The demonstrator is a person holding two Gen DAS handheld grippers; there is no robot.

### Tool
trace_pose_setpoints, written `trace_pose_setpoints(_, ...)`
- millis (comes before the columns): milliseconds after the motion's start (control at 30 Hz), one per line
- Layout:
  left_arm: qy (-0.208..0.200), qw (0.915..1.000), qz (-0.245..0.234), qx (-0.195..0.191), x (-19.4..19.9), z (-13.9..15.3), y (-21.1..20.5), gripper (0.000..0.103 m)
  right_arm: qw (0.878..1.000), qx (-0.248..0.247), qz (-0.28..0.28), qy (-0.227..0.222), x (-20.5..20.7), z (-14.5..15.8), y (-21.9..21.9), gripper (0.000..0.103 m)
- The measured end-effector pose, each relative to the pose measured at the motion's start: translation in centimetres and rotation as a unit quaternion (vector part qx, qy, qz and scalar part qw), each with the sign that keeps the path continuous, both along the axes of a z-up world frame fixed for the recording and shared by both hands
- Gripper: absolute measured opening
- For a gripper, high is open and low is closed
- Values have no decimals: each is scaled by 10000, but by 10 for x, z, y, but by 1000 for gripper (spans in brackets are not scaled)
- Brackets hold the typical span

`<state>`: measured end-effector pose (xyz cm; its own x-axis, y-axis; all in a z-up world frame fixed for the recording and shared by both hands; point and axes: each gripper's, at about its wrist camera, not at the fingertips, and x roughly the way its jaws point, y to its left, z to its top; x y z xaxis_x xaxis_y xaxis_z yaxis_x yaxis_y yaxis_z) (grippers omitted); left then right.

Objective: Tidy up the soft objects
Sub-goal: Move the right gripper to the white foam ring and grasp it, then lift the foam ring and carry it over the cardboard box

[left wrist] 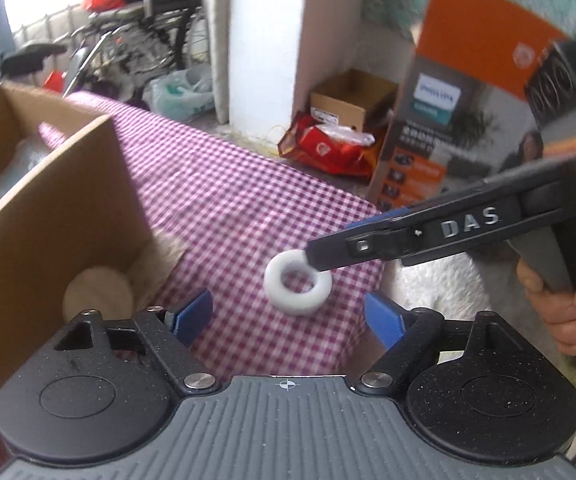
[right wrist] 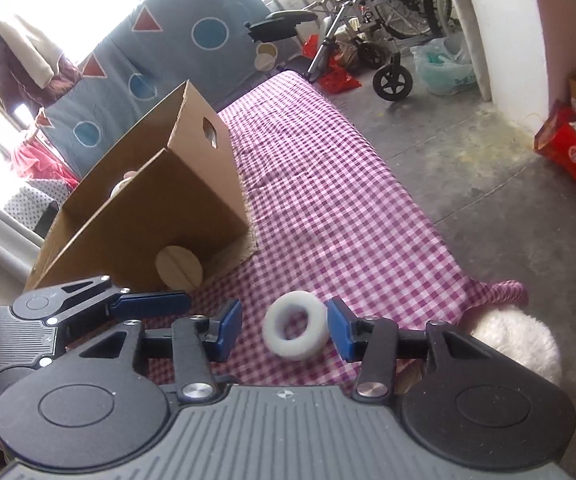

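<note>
On gingham cloth, soft white foam ring (smooth, doughnut-shaped) between the right hand-held gripper's parted pads.

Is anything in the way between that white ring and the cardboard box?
Nothing visible. Only bare checked cloth lies between the ring and the box. The box's near wall stands tall, so the ring would probably have to go over the rim.

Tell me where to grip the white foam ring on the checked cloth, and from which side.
Grip the ring across its outer rim, coming down from above and the near side. It lies flat on the cloth, so its hole faces up. The right tool already straddles it, pads not yet pressing, I judge.
</note>
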<state>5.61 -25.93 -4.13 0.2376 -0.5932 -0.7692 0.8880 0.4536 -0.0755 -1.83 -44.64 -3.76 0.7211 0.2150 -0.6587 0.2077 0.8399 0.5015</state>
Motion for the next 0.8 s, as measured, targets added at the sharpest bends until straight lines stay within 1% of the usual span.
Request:
trace_pose_setpoints(67,-88,9998,-114,113,-1,-4,-9,76,9999,-87,90,-22,3,-5,-2,48)
trace_pose_setpoints(133,-132,9996,-161,206,-1,-8,-16,71,9997,-180,192,-19,6,-7,-3,40)
trace_pose_setpoints(233,-75,9995,-142,289,0,-13,-23,64,9991,-248,348,22,12,-12,-2,34)
trace_pose_setpoints(300,-15,9995,-100,307,1,-15,-26,63,9985,-330,426,83,15,-15,-1,32)
trace_pose_setpoints(433,57,9993,-51,360,1,-20,-33,60,9972,-467,552,175,19,-20,-3,31)
trace_pose_setpoints(533,61,9992,-24,401,1,-23,-38,59,9973,-417,572,210,21,-24,-7,30)
trace_pose_setpoints(700,89,9989,84,447,3,-29,-41,57,9967,-432,642,224,26,-22,-9,30)
trace_pose_setpoints(800,5,9990,85,434,1,-29,-41,56,9965,-428,676,242,28,-22,-9,30)
